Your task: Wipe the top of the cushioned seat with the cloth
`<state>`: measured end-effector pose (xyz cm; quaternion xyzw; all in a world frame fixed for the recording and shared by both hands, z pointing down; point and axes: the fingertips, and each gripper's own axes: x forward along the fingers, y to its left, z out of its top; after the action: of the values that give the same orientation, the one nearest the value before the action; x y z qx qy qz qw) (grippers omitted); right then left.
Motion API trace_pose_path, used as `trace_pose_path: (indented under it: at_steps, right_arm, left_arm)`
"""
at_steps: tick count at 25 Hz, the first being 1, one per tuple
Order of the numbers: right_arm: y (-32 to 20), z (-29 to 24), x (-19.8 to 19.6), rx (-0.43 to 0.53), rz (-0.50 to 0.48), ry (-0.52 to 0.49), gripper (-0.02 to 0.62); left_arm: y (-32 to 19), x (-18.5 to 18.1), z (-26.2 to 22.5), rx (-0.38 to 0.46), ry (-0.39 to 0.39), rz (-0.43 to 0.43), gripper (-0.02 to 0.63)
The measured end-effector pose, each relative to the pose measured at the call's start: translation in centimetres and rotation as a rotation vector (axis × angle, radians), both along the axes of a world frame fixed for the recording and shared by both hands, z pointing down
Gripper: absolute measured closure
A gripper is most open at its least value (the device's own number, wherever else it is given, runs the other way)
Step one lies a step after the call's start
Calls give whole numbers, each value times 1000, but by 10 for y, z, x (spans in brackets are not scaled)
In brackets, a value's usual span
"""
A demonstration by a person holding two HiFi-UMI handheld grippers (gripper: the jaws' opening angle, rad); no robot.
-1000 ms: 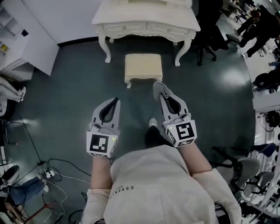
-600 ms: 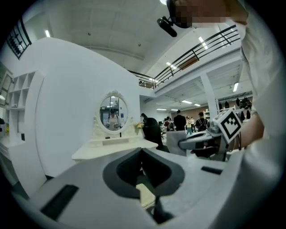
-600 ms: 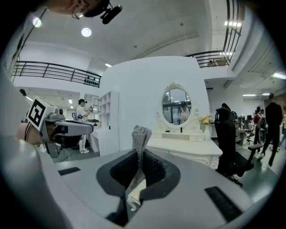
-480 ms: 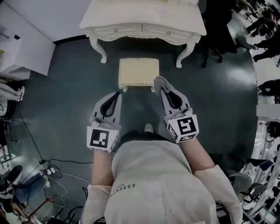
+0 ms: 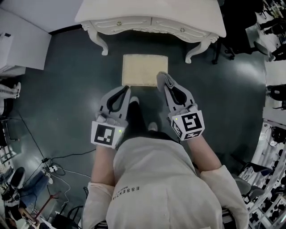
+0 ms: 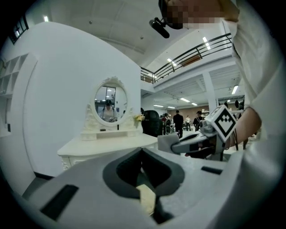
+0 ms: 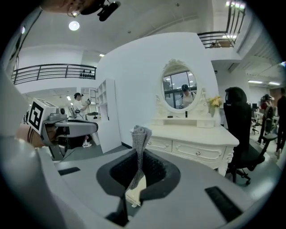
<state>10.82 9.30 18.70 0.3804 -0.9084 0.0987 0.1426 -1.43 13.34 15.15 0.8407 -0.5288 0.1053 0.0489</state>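
Dark floor; white dressing table, oval mirror; white wall.

table cropped above, seat corner hidden

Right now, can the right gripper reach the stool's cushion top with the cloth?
Probably yes. The right gripper, shut on the grey cloth, hangs by the near right corner of the cushioned seat, with nothing between and the top bare.

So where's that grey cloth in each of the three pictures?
Head view: centre, cloth pinched at the right gripper tip.
Left gripper view: right of centre, at the right gripper tip.
Right gripper view: centre, upright between its jaws.
Shared landmark: the white dressing table.
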Motion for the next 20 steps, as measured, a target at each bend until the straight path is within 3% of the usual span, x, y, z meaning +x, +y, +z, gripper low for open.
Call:
trace_pose_path:
  at_steps: [8, 17, 20]
  right_arm:
    - [-74, 68, -68, -89, -22, 47, 568]
    - [-134, 179, -129, -217, -28, 118, 568]
    - [-152, 225, -145, -286, -26, 133, 568]
  left_arm:
    - [-76, -49, 53, -25, 22, 65, 604]
    - [-134, -94, 164, -152, 53, 108, 604]
    - [-150, -107, 203, -166, 28, 98, 604]
